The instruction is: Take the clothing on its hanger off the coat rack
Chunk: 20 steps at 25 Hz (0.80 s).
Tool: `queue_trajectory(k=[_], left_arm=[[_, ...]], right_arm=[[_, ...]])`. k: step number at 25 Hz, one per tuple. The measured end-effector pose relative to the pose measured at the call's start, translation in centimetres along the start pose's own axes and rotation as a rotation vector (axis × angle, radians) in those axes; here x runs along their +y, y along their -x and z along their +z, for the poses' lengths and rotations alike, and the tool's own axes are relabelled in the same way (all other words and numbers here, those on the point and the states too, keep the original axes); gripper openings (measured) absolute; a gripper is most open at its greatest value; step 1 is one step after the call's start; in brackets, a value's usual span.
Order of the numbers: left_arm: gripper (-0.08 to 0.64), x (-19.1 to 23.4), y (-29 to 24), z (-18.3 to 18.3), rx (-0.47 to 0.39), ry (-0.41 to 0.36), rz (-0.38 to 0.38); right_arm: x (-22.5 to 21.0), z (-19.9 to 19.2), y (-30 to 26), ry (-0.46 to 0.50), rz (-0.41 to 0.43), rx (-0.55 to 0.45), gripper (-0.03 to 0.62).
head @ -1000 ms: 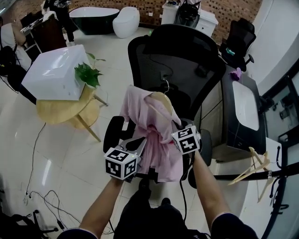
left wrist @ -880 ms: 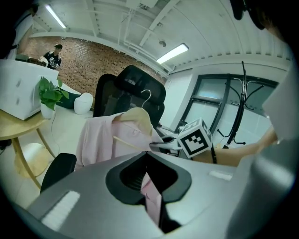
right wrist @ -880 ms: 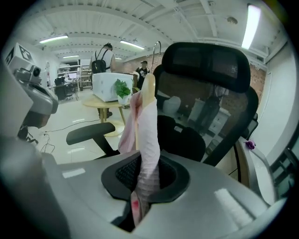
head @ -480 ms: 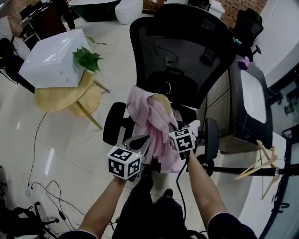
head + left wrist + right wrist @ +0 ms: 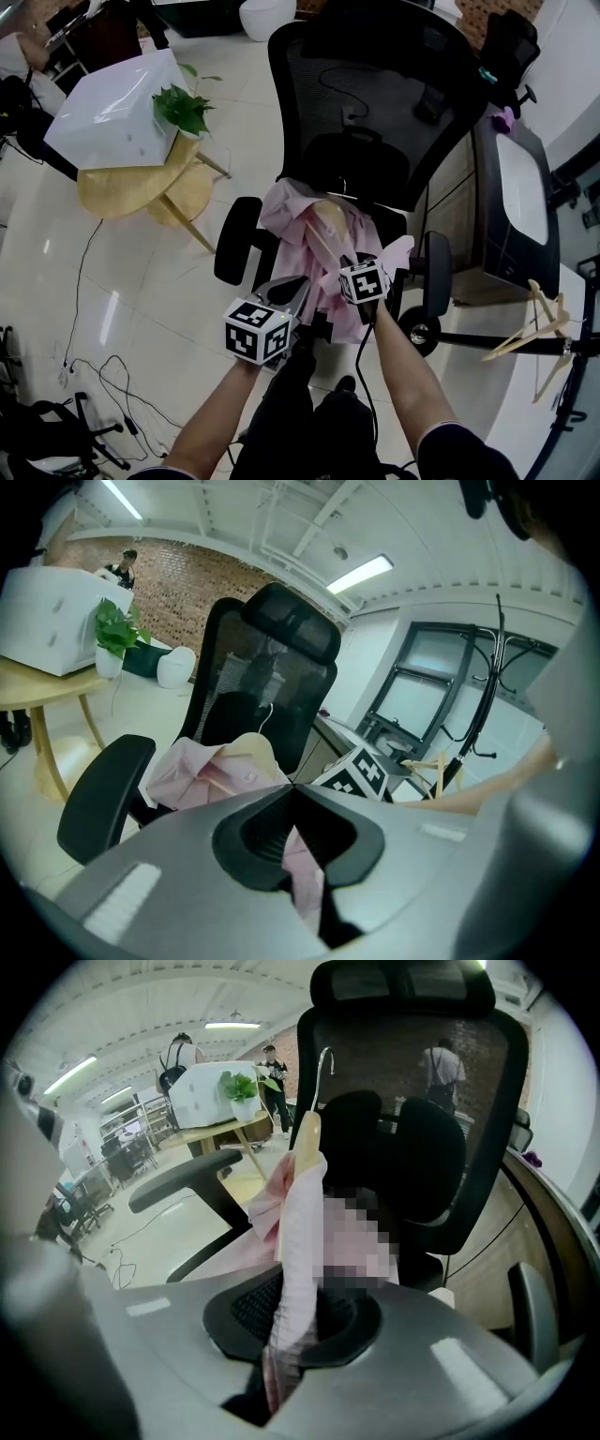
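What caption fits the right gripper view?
Right gripper clamps pink shirt on its wooden hanger before a black office chair.

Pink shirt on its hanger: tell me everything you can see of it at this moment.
The pink shirt is thin-looking fabric, crumpled and bunched, draped on a pale wooden hanger with a metal hook. It is on no rack, and sits over the seat of the black office chair, between the armrests. The left gripper and right gripper are each shut on a fold of it. Contact with the seat can't be judged.
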State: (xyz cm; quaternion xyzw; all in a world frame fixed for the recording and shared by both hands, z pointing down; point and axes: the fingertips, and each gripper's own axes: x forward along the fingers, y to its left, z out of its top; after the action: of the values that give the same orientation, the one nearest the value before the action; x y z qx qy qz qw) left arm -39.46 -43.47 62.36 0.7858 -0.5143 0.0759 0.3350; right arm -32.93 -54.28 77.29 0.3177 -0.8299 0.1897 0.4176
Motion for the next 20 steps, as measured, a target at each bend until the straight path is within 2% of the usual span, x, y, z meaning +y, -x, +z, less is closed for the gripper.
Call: queue_trajectory(k=[2, 5, 7, 9, 16, 20], left_arm=[[0.009, 0.1, 0.1, -0.1, 0.001, 0.0, 0.002], [0.009, 0.0, 0.1, -0.2, 0.004, -0.003, 0.0], [0.009, 0.1, -0.1, 0.0, 0.006, -0.006, -0.003], [0.009, 0.0, -0.4, 0.3, 0.007, -0.007, -0.009], [0.009, -1.1, -1.8, 3.3, -0.005, -0.06, -0.066], [0.009, -2.6, -1.5, 5.9, -0.03, -0.095, -0.101]], right_arm=[[-0.3, -0.9, -0.6, -0.011, -0.026, 0.013, 0.04], [-1.0, -2.3, -0.6, -0.061, -0.061, 0.041, 0.125], [-1.9, -2.7, 0.1, -0.069, -0.095, 0.053, 0.129], [-2.8, -2.1, 1.2, -0.053, -0.124, 0.025, 0.127], [-4.9, 2.0, 7.8, -0.068, -0.191, -0.145, 0.035], [-5.3, 5.6, 13.0, -0.105, -0.187, -0.274, 0.005]])
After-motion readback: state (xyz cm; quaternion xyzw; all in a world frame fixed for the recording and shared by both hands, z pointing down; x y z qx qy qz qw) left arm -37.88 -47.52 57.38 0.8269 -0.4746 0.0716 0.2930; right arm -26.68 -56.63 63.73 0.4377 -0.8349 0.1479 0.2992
